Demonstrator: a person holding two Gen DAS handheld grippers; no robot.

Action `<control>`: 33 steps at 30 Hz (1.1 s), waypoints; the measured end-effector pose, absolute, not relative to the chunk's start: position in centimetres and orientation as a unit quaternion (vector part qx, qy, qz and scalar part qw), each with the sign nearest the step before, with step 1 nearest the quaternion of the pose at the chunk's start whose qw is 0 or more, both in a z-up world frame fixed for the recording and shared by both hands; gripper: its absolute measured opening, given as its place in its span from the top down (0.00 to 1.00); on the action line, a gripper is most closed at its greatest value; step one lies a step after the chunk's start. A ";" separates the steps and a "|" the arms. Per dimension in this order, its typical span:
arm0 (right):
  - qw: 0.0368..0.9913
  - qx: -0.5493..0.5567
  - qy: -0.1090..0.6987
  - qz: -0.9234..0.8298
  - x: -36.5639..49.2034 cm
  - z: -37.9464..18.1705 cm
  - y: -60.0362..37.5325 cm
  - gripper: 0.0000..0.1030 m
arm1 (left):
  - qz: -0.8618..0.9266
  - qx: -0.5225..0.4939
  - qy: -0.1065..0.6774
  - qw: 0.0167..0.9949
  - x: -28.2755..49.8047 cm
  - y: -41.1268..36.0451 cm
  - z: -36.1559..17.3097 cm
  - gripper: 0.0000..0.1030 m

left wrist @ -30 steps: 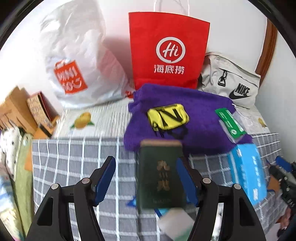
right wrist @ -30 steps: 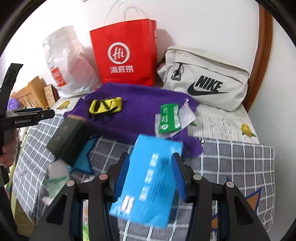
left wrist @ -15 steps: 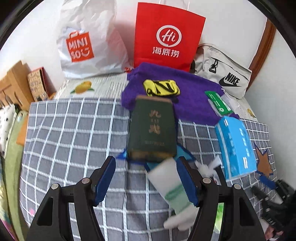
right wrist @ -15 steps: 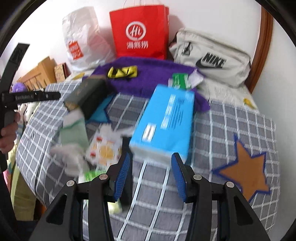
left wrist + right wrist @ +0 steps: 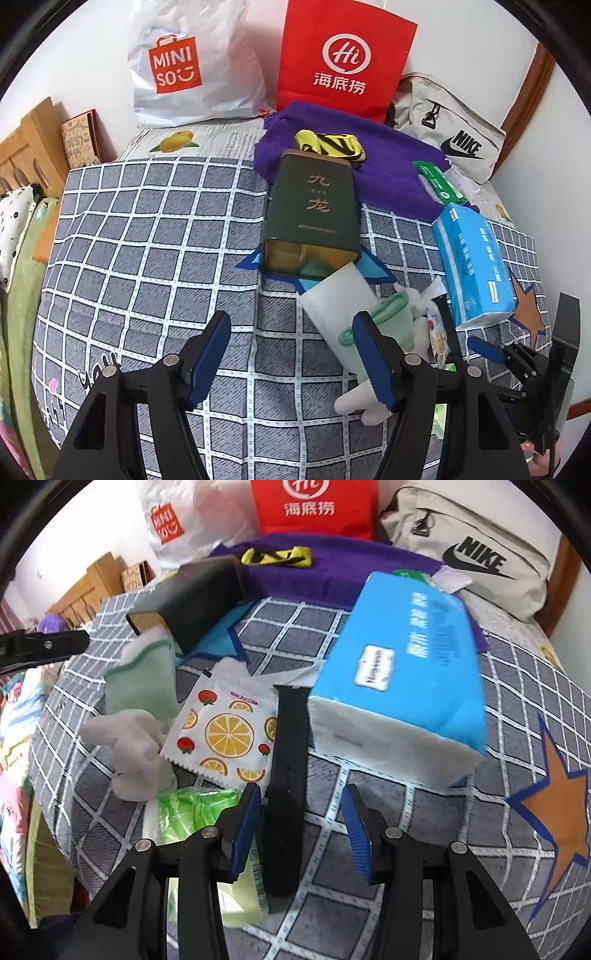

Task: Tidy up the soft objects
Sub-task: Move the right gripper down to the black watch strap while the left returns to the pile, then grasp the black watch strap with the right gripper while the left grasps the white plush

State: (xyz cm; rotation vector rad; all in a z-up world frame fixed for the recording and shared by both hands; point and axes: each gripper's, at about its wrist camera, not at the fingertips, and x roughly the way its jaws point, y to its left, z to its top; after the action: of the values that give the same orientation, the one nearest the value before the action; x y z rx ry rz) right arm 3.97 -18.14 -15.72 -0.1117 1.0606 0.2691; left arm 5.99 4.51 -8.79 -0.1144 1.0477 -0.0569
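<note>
On the grey checked bedspread [image 5: 147,236] lie a dark green tin [image 5: 312,206], a white and green cloth [image 5: 351,314], a grey plush toy [image 5: 129,749], a fruit-print packet [image 5: 225,734], a black strap [image 5: 288,760] and a blue tissue pack [image 5: 402,668]. A purple towel [image 5: 391,170] with a yellow and black item [image 5: 330,146] lies behind. My left gripper [image 5: 291,362] is open and empty, low over the bedspread, its right finger over the cloth. My right gripper [image 5: 301,827] is open, its jaws either side of the strap's near end.
A red paper bag [image 5: 343,62], a white Miniso bag [image 5: 184,70] and a grey Nike pouch [image 5: 450,144] stand against the wall behind. A green plastic bag [image 5: 192,812] lies at the bed's near edge. Wooden furniture [image 5: 29,147] is at left.
Both grippers have pulled back toward the near edge of the bed, so the tin and tissue pack now lie farther ahead. The right gripper has dropped low over the black strap.
</note>
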 end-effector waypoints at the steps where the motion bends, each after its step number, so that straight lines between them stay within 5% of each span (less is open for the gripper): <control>1: 0.855 -0.059 0.500 0.127 4.0 -15.8 -17.9 0.55 | -0.026 -0.056 0.500 0.864 6.0 4.6 -8.8 0.35; 3: 0.859 -0.079 0.491 0.123 4.1 -16.0 -17.3 0.59 | -0.023 -0.060 0.502 0.862 6.1 4.9 -8.9 0.35; 5: 0.865 -0.100 0.476 0.124 4.0 -16.1 -16.7 0.79 | -0.022 -0.062 0.504 0.862 6.1 5.0 -9.0 0.36; 33: 0.862 -0.093 0.477 0.142 2.5 -14.7 -18.4 0.81 | -0.061 -0.084 0.504 0.857 5.3 5.7 -9.7 0.35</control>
State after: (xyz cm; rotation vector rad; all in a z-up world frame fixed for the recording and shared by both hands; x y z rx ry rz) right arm 2.53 -18.38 -14.75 -0.1947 1.0003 0.2967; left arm 5.29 5.68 -9.68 -0.1757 1.0599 -0.1285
